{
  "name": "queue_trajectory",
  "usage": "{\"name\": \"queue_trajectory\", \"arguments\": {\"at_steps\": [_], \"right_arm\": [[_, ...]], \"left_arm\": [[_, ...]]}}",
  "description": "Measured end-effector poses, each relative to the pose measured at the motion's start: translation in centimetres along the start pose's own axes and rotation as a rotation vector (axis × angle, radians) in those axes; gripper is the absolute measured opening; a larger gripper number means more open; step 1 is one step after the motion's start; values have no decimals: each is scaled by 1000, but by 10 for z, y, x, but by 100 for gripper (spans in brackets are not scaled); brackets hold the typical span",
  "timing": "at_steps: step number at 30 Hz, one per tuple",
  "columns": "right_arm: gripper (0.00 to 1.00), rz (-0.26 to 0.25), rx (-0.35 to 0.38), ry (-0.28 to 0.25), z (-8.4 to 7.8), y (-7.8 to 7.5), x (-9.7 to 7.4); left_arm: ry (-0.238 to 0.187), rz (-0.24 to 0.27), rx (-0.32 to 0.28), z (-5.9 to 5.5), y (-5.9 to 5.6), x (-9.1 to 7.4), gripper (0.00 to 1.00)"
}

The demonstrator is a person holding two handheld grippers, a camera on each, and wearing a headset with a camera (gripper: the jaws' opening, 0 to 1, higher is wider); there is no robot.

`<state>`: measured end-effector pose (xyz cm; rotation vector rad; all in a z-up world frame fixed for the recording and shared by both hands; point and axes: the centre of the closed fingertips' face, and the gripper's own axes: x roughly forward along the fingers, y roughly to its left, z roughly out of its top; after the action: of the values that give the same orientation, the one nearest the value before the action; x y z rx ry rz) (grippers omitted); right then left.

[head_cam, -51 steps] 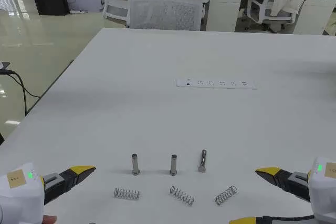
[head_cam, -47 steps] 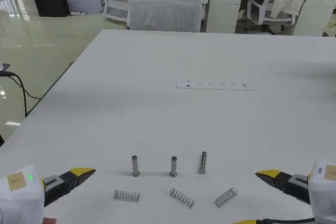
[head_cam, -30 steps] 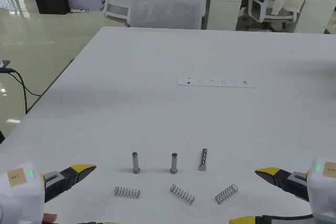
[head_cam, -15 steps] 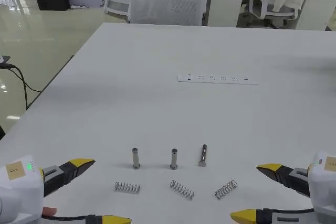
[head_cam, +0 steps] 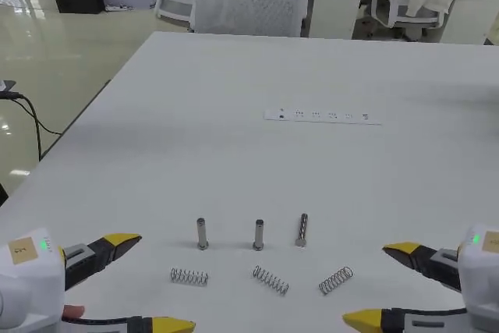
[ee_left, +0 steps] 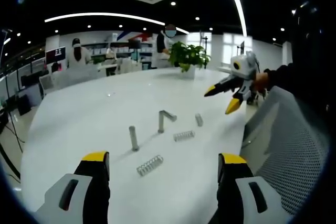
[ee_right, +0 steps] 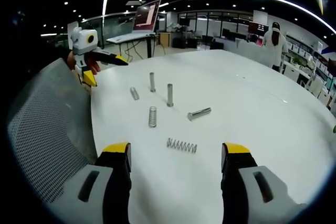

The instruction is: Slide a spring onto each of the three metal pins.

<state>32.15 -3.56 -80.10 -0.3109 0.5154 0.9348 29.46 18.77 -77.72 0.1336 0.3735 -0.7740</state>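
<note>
I hold 2 claws at the near edge of the white table [head_cam: 234, 99]. My left claw [ee_right: 108, 73] is at the near left. Its 2 yellow tips are spread wide and it holds nothing. My right claw [head_cam: 366, 285] is at the near right. It is spread wide too, with nothing in it. Between the 2 claws, a little farther away, 3 metal pins sit in a row from left to right. The left pin [head_cam: 202, 234] stands up straight. The middle pin [head_cam: 259, 235] stands up straight too. The right pin [head_cam: 302, 229] lies on its side, which is plain in the right gripper view. All 3 pins are bare. Just nearer to me than the pins, 3 springs lie flat on the table, apart from each other and from the pins. The left spring [head_cam: 189, 276] is near my left claw. The middle spring [head_cam: 270, 279] is tilted a bit. The right spring [head_cam: 336, 280] is tilted too and is near my right claw. Far off on the table lies a long white power strip [head_cam: 322, 116]. Past the far edge there are chairs [head_cam: 248, 12].
</note>
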Motion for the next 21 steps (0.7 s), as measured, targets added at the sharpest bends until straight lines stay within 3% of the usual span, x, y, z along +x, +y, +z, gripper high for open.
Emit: {"name": "queue_trajectory", "arguments": {"at_steps": [21], "right_arm": [[67,-15,2,19,3,-7,2]], "left_arm": [[-5,1,1,0,3,0,81]]}}
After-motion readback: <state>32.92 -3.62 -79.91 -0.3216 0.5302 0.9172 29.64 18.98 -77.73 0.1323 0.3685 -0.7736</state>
